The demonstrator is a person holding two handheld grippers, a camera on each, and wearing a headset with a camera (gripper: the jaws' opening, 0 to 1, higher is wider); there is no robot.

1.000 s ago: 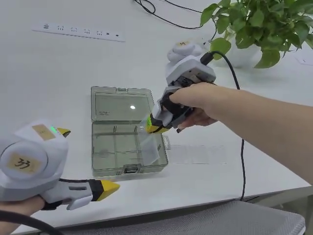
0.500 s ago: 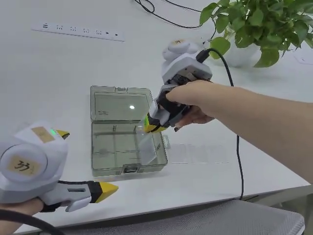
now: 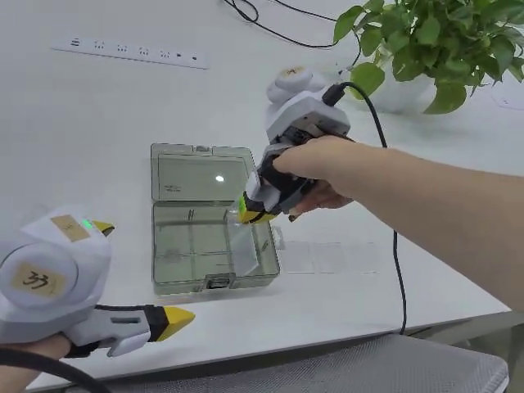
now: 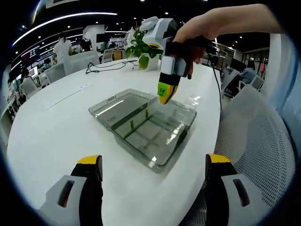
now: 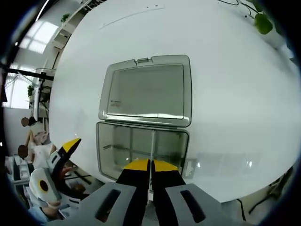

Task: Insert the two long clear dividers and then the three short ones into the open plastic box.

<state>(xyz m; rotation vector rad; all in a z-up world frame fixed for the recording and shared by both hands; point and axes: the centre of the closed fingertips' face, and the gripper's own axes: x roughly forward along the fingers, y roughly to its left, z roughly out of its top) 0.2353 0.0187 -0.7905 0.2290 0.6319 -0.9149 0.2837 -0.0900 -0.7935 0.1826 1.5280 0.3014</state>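
Since a second ago, the right gripper (image 3: 248, 214) has edged left over the open plastic box (image 3: 176, 282). The box sits on the white table (image 3: 98, 123), its lid (image 3: 201, 176) laid flat behind it. The right jaws pinch the top edge of a clear divider (image 3: 246, 250), which hangs below them into the box's right part. More clear dividers (image 3: 327, 258) lie just right of the box. The left gripper (image 4: 153, 159) hovers near the table's front, jaws spread and holding nothing.
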